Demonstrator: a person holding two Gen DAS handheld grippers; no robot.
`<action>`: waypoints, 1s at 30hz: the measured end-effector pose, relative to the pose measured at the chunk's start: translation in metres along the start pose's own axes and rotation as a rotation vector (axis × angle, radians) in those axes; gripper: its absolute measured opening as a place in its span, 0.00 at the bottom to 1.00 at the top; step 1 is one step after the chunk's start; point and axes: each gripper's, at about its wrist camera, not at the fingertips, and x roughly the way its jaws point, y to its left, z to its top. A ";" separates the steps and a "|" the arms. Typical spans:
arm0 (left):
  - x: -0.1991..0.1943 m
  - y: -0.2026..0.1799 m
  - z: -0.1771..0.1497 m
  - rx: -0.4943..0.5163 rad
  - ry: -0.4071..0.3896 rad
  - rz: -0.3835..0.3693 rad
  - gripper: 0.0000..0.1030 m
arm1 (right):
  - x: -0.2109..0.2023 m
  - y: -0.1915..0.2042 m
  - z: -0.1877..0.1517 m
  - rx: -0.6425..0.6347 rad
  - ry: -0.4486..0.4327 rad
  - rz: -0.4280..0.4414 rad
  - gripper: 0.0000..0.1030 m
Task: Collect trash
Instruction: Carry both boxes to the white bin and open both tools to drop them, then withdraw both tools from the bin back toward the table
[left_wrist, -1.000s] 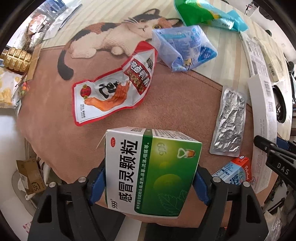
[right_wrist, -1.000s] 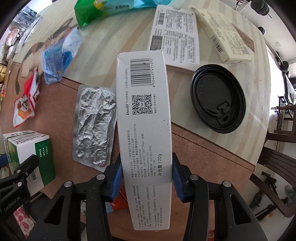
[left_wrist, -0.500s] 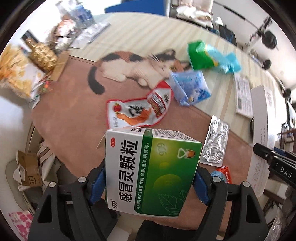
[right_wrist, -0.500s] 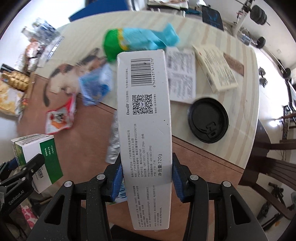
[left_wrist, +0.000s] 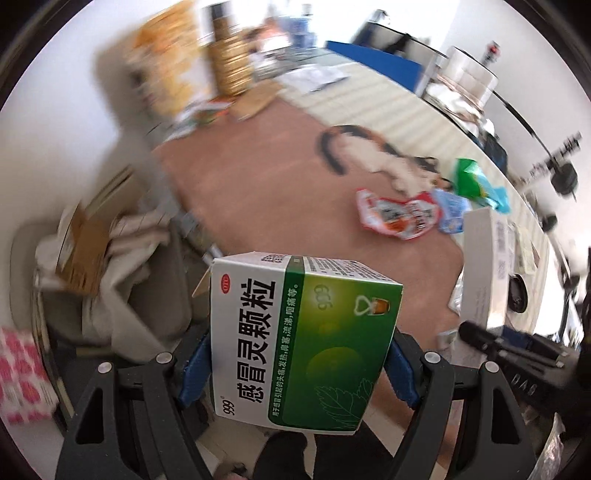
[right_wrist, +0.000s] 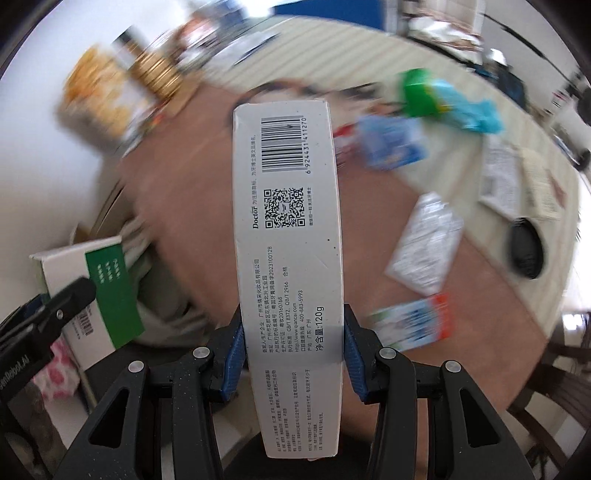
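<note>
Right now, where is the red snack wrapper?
Left wrist view: the red snack wrapper lies right of centre on the brown mat, between the printed cat and the blue pouch.

Both grippers have risen and swung away from the table (left_wrist: 258, 192) toward its edge (views now blurred). The medicine box (left_wrist: 301, 343) and long white box (right_wrist: 288, 229) now hang near a bin (left_wrist: 110, 258) beside the table.

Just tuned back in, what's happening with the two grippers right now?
Both are loaded. The left gripper is clamped on a green and white medicine box, and the right gripper on a long white toothpaste box. More wrappers lie on the table; a bin holding cardboard stands beside it.
</note>
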 end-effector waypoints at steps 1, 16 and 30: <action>0.000 0.018 -0.009 -0.030 0.006 -0.002 0.75 | 0.006 0.012 -0.007 -0.019 0.012 0.008 0.47; 0.228 0.225 -0.160 -0.451 0.359 -0.065 0.75 | 0.305 0.140 -0.152 -0.213 0.465 0.025 0.47; 0.454 0.262 -0.235 -0.495 0.493 -0.040 0.96 | 0.561 0.135 -0.191 -0.350 0.734 0.010 0.82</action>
